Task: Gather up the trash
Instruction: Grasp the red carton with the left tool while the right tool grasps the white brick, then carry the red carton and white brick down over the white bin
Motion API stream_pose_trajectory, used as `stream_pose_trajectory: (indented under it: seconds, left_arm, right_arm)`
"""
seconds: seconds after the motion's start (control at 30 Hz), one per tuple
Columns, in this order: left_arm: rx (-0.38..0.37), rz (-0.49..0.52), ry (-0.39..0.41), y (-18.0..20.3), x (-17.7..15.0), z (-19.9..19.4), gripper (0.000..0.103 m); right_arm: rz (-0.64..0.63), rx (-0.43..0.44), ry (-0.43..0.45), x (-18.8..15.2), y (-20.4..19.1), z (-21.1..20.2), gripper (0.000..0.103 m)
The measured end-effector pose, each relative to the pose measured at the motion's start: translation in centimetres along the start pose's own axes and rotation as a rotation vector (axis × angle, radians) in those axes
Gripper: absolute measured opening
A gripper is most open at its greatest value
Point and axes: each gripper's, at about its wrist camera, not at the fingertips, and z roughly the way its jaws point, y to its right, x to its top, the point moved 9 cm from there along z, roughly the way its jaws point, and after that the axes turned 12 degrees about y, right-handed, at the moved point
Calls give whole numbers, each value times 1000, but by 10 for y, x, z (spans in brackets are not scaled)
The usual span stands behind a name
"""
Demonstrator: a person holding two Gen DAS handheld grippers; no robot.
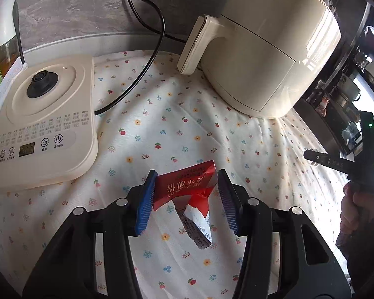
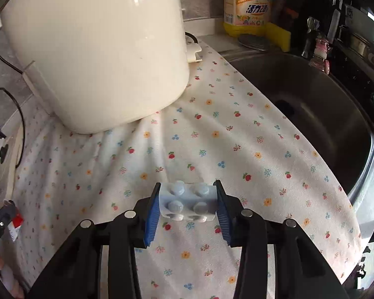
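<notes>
1. Blue-padded fingers of the left gripper (image 1: pixel 187 199) clamped a torn red wrapper (image 1: pixel 187 189) over the floral cloth (image 1: pixel 177 129) on the table; a cream kettle base (image 1: pixel 42 122) sat left, a cream appliance (image 1: pixel 266 57) behind.
2. Right gripper (image 2: pixel 187 205) fingers pinched a pale blue brick (image 2: pixel 188 201) above that cloth, beside the sink (image 2: pixel 311 104); a yellow bottle (image 2: pixel 246 5) stood beyond.

Torn red wrapper (image 1: pixel 184 186) with white lettering, crumpled, its ripped white inner flap hanging down, held between blue-padded jaws above the floral surface. Pale blue blister pack (image 2: pixel 187 203) with four raised domes, clamped flat between the other jaws.
</notes>
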Motion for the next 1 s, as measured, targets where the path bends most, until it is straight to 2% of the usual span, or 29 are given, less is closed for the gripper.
stream_pose_trajectory:
  seconds: [0.23,0.47,0.67,1.0]
  left_arm:
    - [-22,33,14,30,-2,-8,50]
    - [-82,88,8,83,-17,-17,50]
    - [-145,124,-19,141,-47,-23,50]
    - [-254,198,-83,243,-107,-39,50]
  right_arm:
    - [9,38,47,-7,11,-45,40]
    - [58,59,73,-28,40,-96,41]
    - [108,33,88,-55,93,-141,41]
    - [248,-80,71,-120,205,-203,41]
